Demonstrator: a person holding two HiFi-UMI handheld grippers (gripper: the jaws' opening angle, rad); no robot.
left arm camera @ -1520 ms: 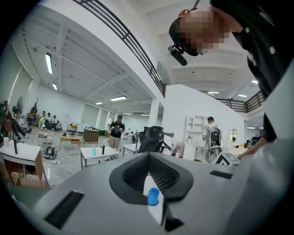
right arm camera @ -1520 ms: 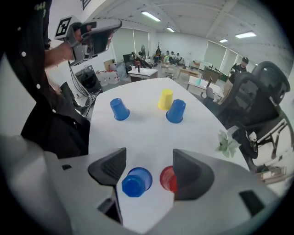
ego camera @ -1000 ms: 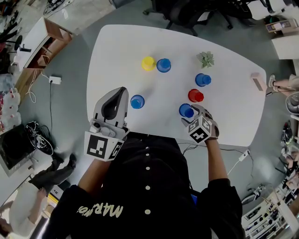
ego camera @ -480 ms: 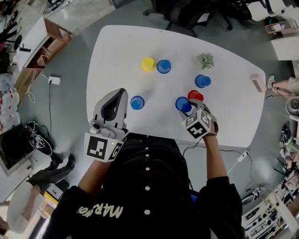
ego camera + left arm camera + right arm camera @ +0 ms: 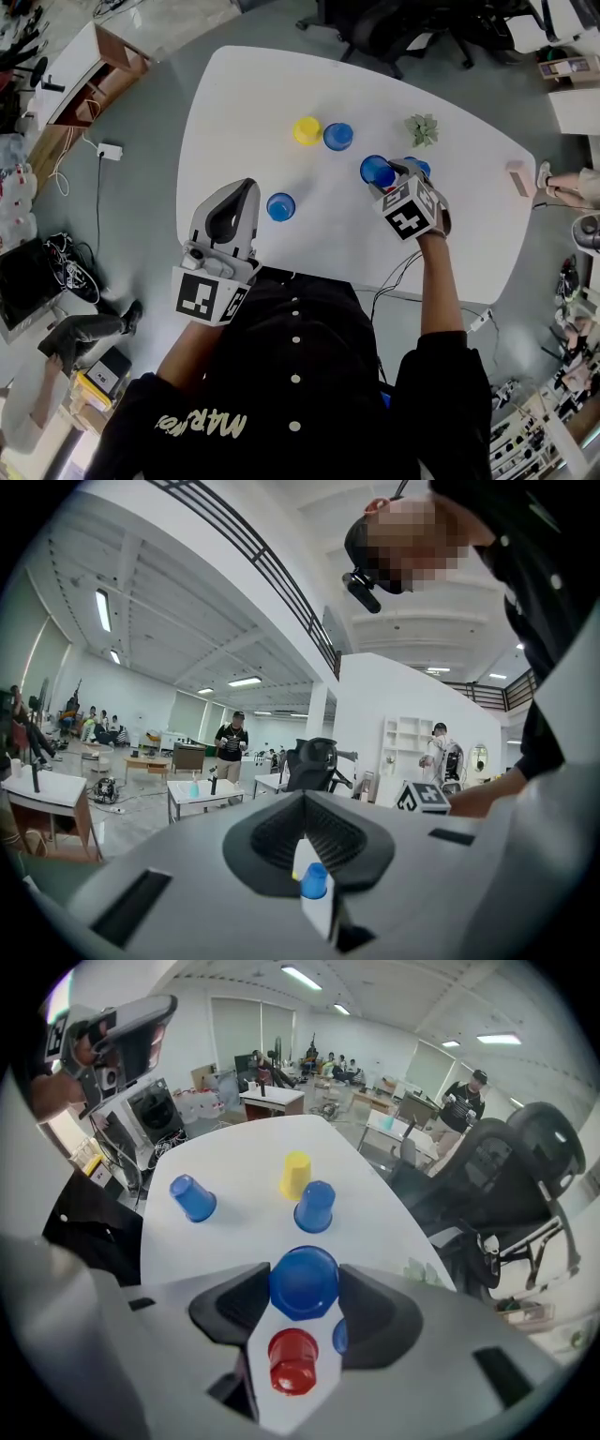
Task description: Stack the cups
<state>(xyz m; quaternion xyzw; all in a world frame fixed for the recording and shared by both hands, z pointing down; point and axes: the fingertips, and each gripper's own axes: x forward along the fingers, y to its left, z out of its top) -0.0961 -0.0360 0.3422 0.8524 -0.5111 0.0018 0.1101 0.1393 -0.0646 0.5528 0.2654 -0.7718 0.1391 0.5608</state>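
Note:
My right gripper [image 5: 381, 178] is shut on an upside-down blue cup [image 5: 378, 171], held above the white table [image 5: 244, 94]; its jaws have just been closing on it. In the right gripper view this blue cup [image 5: 304, 1282] fills the gap between the jaws. Below it stand a red cup [image 5: 293, 1361] and part of another blue cup [image 5: 339, 1337]. A yellow cup [image 5: 307, 129] and a blue cup [image 5: 337, 136] stand side by side farther off. One more blue cup [image 5: 280, 206] stands ahead of my left gripper [image 5: 247, 186], which is shut, empty and held level at the near left edge.
A small green plant [image 5: 422, 128] stands near the far right of the table. A pale block [image 5: 517, 169] lies at the right edge. Office chairs [image 5: 375, 28] stand beyond the far edge, and a wooden cabinet [image 5: 94, 66] is on the floor to the left.
The right gripper closed on the near blue cup, lifted it off the table and carried it away from me, over the red cup. The left gripper has stayed still.

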